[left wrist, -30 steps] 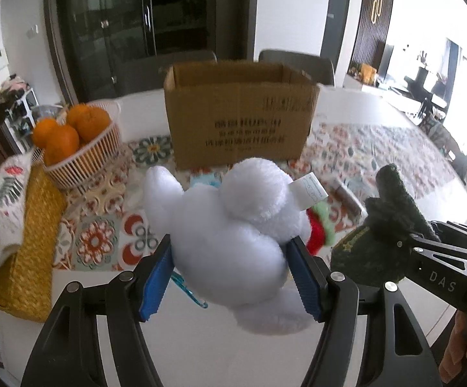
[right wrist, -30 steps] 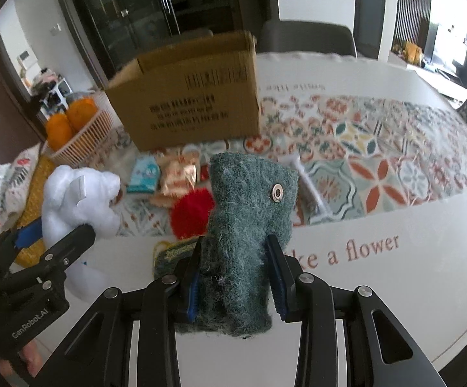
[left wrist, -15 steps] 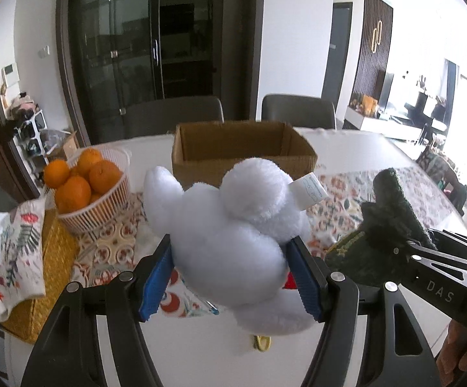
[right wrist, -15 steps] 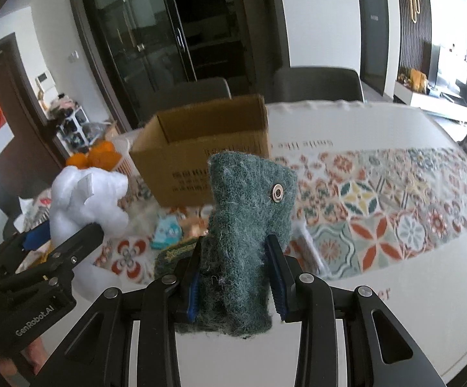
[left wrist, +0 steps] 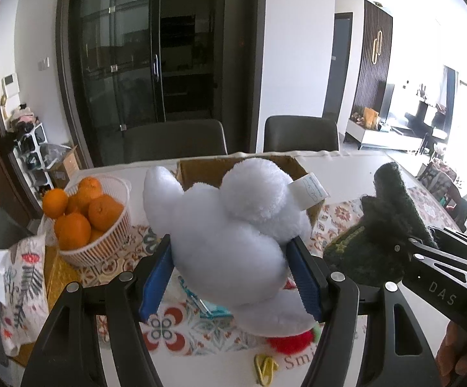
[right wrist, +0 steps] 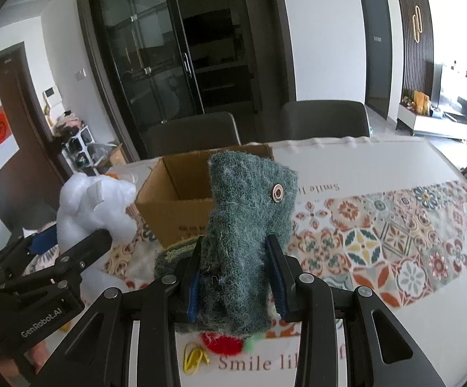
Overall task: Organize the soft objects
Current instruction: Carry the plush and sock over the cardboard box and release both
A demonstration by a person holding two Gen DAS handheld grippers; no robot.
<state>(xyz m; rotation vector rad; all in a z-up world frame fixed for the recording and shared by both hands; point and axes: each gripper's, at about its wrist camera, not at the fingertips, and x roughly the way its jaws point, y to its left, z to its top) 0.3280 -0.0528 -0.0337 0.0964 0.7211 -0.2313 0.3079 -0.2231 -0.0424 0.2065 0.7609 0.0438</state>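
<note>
My left gripper [left wrist: 230, 274] is shut on a white plush toy [left wrist: 230, 225] and holds it up above the table, in front of the open cardboard box [left wrist: 201, 169]. My right gripper [right wrist: 235, 277] is shut on a dark green felt toy [right wrist: 246, 225] with a metal snap, also lifted, near the box [right wrist: 175, 200]. Each gripper shows in the other's view: the green toy [left wrist: 382, 235] at right, the white plush [right wrist: 94, 206] at left. A red pompom [left wrist: 286, 343] lies on the table below.
A white basket of oranges [left wrist: 85, 216] stands at left beside a floral cloth on a yellow mat [left wrist: 20, 283]. A teal packet [left wrist: 207, 303] and a yellow band [left wrist: 264, 367] lie on the patterned runner [right wrist: 394, 242]. Two dark chairs [right wrist: 323, 119] stand behind the table.
Both grippers have risen with their toys still held; the box and table now sit lower in view and the box's open top shows.
</note>
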